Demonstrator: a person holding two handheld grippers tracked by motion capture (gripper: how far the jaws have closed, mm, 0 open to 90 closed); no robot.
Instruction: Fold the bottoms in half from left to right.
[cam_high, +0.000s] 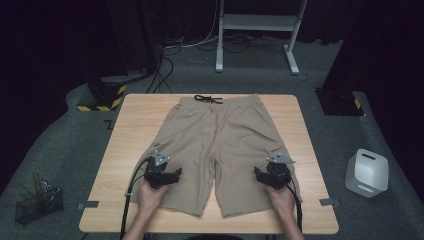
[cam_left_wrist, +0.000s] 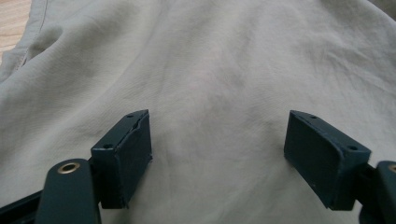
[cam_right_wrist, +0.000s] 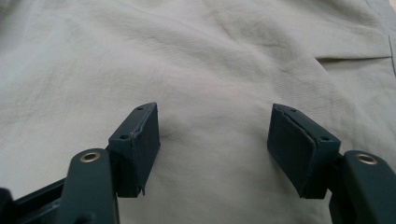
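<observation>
The shorts (cam_high: 220, 150) lie flat on the counter (cam_high: 135, 125), waistband and drawstring (cam_high: 207, 99) at the far edge, leg hems toward the person. The left tongs (cam_high: 176, 173) sit over the left leg and the right tongs (cam_high: 258, 173) over the right leg, both with jaws spread wide and nothing between them; in each gripper view only wrinkled cloth lies between the pads (cam_left_wrist: 126, 156), and contact with the fabric cannot be confirmed. Probable fault: jaws closing on mid-panel cloth may pinch only the top layer, so a lift would separate the layers and bunch the leg instead of folding it cleanly. A second fault: unequal pull from the two sides would skew the garment toward one counter edge. Clearance: the hems lie near the front edge, and the right leg near the right edge, so little margin exists there. Bare counter is available left of the shorts and at both far corners.
</observation>
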